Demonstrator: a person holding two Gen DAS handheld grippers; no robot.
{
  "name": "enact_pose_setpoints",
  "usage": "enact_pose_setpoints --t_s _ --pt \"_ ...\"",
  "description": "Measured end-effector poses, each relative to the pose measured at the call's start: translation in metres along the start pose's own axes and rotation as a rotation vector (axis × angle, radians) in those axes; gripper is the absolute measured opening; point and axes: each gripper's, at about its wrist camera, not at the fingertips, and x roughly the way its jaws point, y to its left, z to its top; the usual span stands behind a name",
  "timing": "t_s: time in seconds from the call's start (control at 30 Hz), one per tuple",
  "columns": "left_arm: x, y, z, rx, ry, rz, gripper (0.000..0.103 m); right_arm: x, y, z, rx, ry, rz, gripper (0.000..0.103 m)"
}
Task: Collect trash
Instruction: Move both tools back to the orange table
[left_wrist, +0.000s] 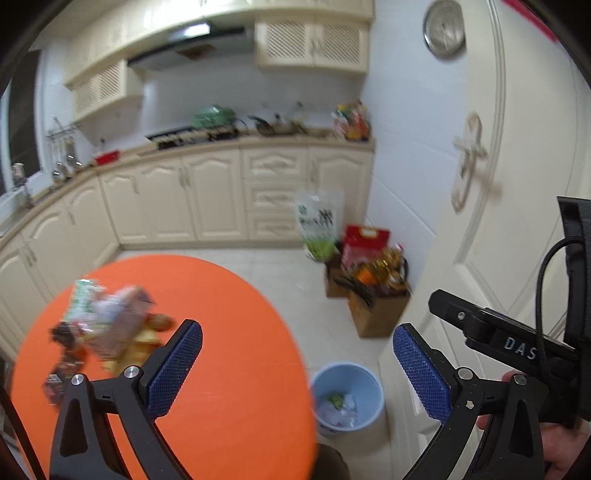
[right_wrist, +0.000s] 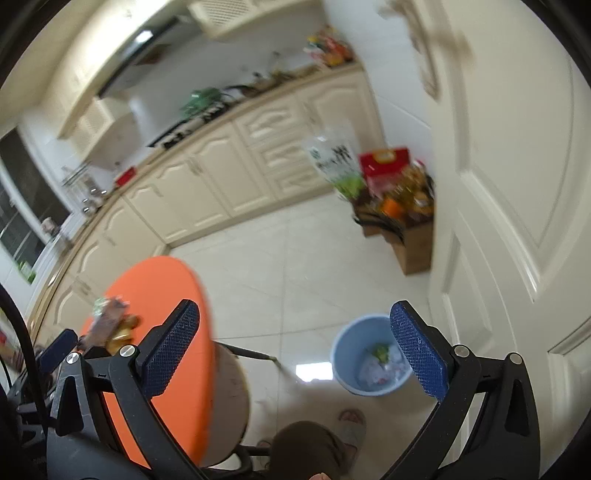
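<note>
A pile of trash (left_wrist: 107, 325), wrappers and packets, lies on the left part of the round orange table (left_wrist: 221, 369). It also shows in the right wrist view (right_wrist: 114, 325), blurred. A light blue bin (left_wrist: 347, 398) with some trash inside stands on the floor right of the table; the right wrist view shows the bin (right_wrist: 369, 362) too. My left gripper (left_wrist: 297, 365) is open and empty above the table's right edge. My right gripper (right_wrist: 295, 349) is open and empty, raised over the floor between table and bin.
Cardboard boxes (left_wrist: 376, 295) with bags and bottles stand by the wall near a white door (left_wrist: 480, 184). Cream kitchen cabinets (left_wrist: 207, 195) run along the back. A stool (right_wrist: 229, 398) sits under the table edge. A slippered foot (right_wrist: 351, 424) is near the bin.
</note>
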Motion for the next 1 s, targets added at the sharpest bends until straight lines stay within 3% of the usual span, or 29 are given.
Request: enact_pose_setpoints --t_s 0.33,0.53,0.73,1.0 --pt "-0.146 0.081 -0.068 -0.108 -0.156 0.140 0.102 -0.069 0.146 -0.022 -0.235 -0.133 0.072 0.103" --pt "-0.216 0.106 -0.113 -0.177 -0.229 0.238 0.102 -0.096 0.217 -0.048 -0.354 -0.185 0.131 0.103" --pt "-0.252 0.105 -0.149 -0.230 -0.266 0.327 0.102 -0.112 0.274 -0.076 -0.460 -0.197 0.187 0.103" --pt "-0.291 0.096 -0.195 -0.312 -0.260 0.420 0.102 -0.112 0.314 -0.105 -0.549 -0.176 0.235 0.103"
